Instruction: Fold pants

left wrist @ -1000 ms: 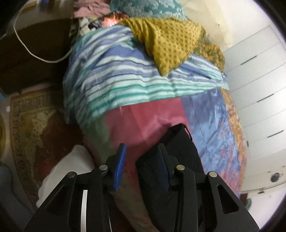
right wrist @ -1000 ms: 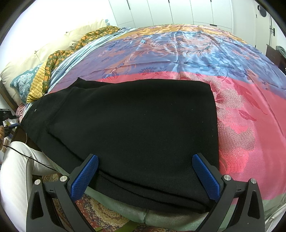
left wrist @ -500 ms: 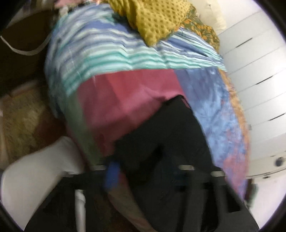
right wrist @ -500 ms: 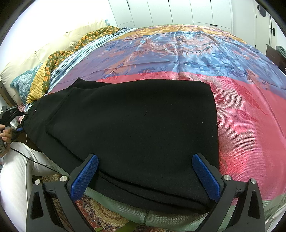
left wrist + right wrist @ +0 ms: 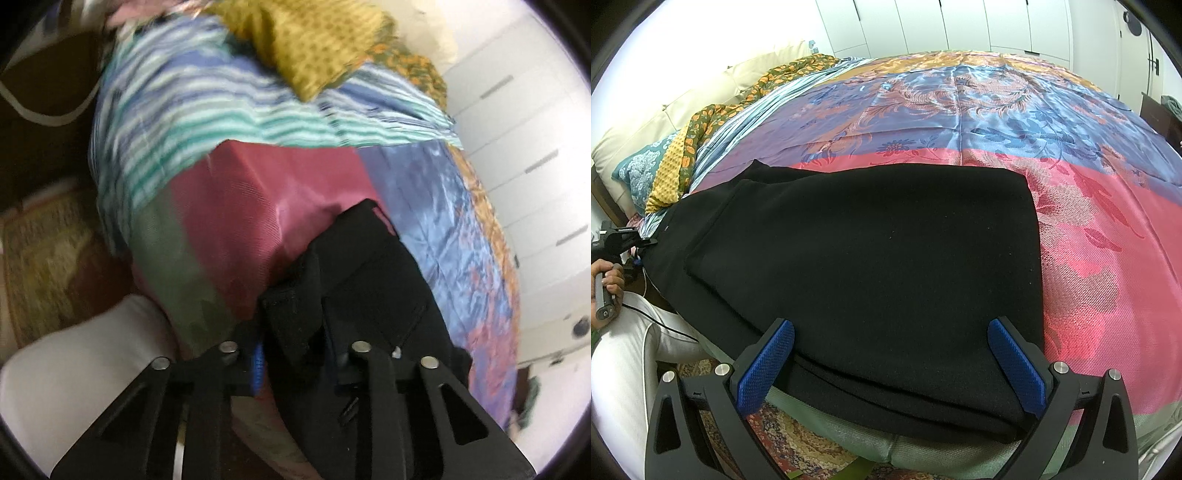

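Black fabric pants point(image 5: 864, 266), folded into a broad flat slab with layered edges stacked along the 6 o'clock side. Lying on the bed's pink band, near edge overhanging. In the left wrist view, the bunched end point(image 5: 354, 280) stands raised at 6 o'clock.

A satin-covered bed point(image 5: 960, 110) (pink, blue, orange) fronts white wardrobe doors point(image 5: 923, 22), above a patterned rug point(image 5: 44, 251).

The left gripper point(image 5: 295, 354) moved in from beside the pants' point(image 5: 373, 280) end and closed on a bunched fold of black fabric, its blue pads now almost buried in cloth. In the right wrist view, the pants' point(image 5: 871, 266) left end shifted slightly, and the left hand point(image 5: 607, 277) came into sight at the frame's edge.
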